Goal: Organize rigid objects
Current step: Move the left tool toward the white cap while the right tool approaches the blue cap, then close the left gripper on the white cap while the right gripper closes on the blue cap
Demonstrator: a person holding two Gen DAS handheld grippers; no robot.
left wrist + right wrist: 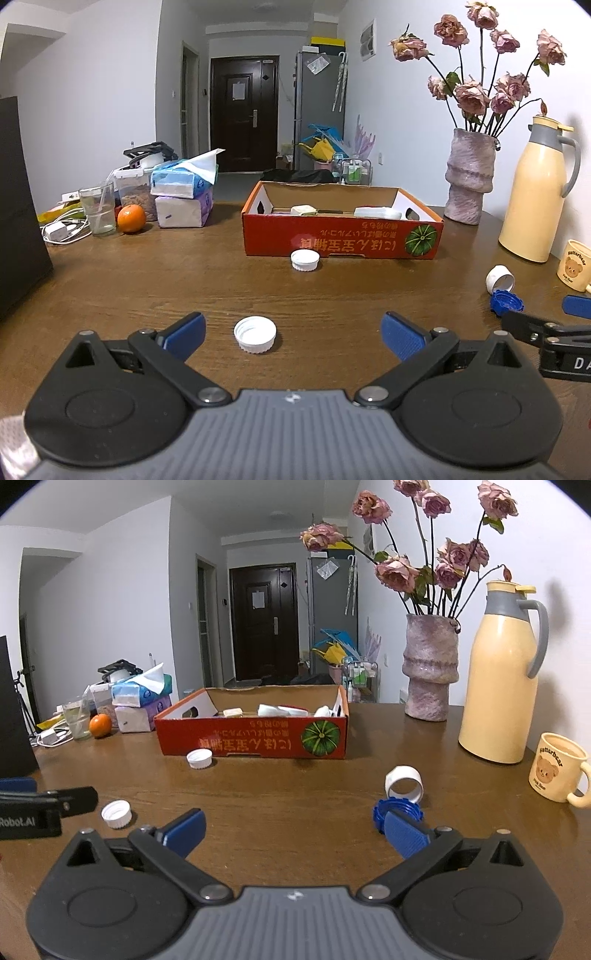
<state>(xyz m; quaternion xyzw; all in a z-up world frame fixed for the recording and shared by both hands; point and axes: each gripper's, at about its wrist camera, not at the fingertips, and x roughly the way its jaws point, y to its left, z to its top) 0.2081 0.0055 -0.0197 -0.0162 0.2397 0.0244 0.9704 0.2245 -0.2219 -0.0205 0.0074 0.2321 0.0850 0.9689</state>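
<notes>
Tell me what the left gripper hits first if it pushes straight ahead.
The near white cap, lying open side up on the table between the open jaws of the left gripper, slightly left of centre. Depth is uncertain.

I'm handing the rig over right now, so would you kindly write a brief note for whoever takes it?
Left hand-held gripper: open, empty, a white cap on the table between its fingers.
Right hand-held gripper: open, empty, its right finger at the blue cap; a white ring lies just beyond.
Another white cap sits against the front of the red box.
Done: a few pale items already in the box.
Left: all four loose pieces, presumably into the box.
</notes>
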